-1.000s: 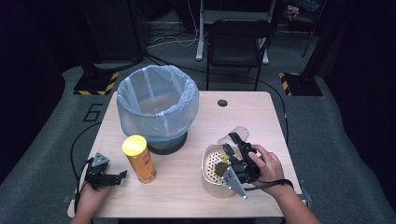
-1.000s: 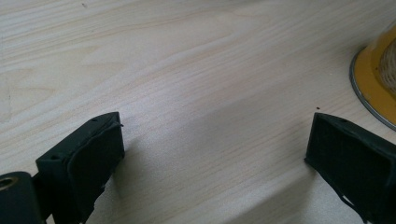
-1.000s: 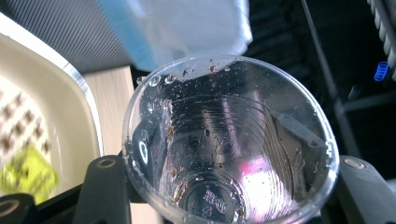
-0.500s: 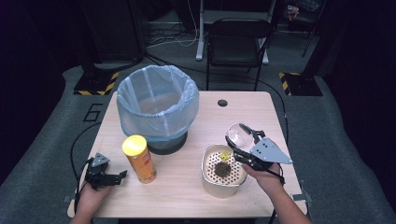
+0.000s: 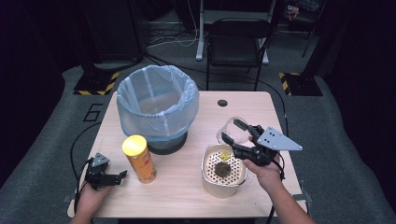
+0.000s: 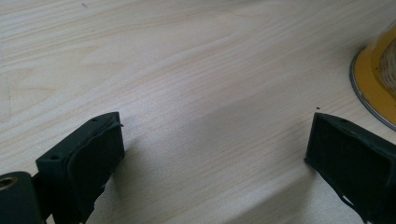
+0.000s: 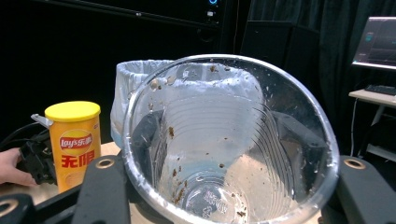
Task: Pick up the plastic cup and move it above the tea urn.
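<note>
The fingers (image 7: 105,186) of the right gripper (image 5: 239,139) are clamped on a clear plastic cup (image 5: 232,131), held tipped on its side above the table (image 5: 261,105), just past the far rim of a cream tub (image 5: 225,183). In the right gripper view the cup (image 7: 229,140) sits between the black fingers, one on each side of its ribbed wall, its mouth facing the camera; brown specks cling to the inside and it looks emptied. The tub is rounded and square-ish, topped by a perforated insert carrying a dark brown clump and a small yellow scrap. A round bin (image 5: 157,108) lined with a thin pale-blue bag stands at the far left of the table. A tall yellow-lidded chip can (image 5: 138,158) stands upright in front of it. The left gripper (image 5: 108,177) lies on the pale wood-grain table near the can, its fingers (image 6: 88,158) wide apart with nothing between them.
</note>
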The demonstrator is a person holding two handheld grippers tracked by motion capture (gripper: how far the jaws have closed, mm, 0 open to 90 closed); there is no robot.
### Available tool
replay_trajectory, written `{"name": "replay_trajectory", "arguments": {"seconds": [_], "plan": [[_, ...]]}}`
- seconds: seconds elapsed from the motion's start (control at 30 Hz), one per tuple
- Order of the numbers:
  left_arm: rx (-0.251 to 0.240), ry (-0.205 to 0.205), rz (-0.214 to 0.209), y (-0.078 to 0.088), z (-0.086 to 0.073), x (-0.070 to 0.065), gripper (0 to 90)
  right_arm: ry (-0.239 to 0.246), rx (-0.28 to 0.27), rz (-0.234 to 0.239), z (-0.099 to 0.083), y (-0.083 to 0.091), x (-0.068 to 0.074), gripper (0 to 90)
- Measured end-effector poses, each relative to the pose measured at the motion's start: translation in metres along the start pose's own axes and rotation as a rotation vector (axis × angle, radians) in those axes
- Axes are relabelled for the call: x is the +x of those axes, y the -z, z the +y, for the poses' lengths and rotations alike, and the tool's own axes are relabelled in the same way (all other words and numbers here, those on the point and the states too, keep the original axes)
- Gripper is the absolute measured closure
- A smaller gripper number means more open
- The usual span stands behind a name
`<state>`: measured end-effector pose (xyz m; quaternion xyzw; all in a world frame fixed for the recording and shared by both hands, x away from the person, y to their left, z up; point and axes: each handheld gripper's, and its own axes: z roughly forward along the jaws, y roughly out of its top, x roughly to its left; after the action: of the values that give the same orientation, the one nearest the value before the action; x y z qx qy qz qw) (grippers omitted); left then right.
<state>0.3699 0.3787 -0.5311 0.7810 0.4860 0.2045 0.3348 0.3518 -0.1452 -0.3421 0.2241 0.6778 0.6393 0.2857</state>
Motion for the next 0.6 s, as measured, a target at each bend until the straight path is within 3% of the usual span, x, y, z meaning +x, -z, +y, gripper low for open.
{"name": "replay_trajectory", "arguments": {"seconds": [0.17, 0.3, 0.33, 0.4, 0.57, 0.6], "plan": [[0.000, 0.000, 0.000, 0.000, 0.000, 0.000, 4.1, 0.019, 0.008, -0.003, 0.011, -0.002, 0.002, 39.4], [0.000, 0.000, 0.000, 0.000, 0.000, 0.000, 4.1, 0.022, 0.036, 0.014, 0.029, -0.013, -0.002, 39.4], [-0.001, 0.001, 0.000, 0.000, 0.000, 0.000, 4.1, 0.008, 0.035, 0.029, 0.041, -0.023, -0.005, 39.4], [0.001, 0.001, 0.001, 0.000, 0.000, 0.000, 4.1, 0.005, 0.035, 0.034, 0.044, -0.027, -0.006, 39.4], [-0.002, 0.001, 0.002, 0.000, 0.000, 0.000, 4.1, 0.000, 0.045, 0.064, 0.067, -0.059, -0.008, 39.4], [-0.008, 0.003, 0.004, -0.001, 0.000, 0.000, 4.0, 0.002, 0.051, 0.067, 0.073, -0.072, -0.008, 39.3]]}}
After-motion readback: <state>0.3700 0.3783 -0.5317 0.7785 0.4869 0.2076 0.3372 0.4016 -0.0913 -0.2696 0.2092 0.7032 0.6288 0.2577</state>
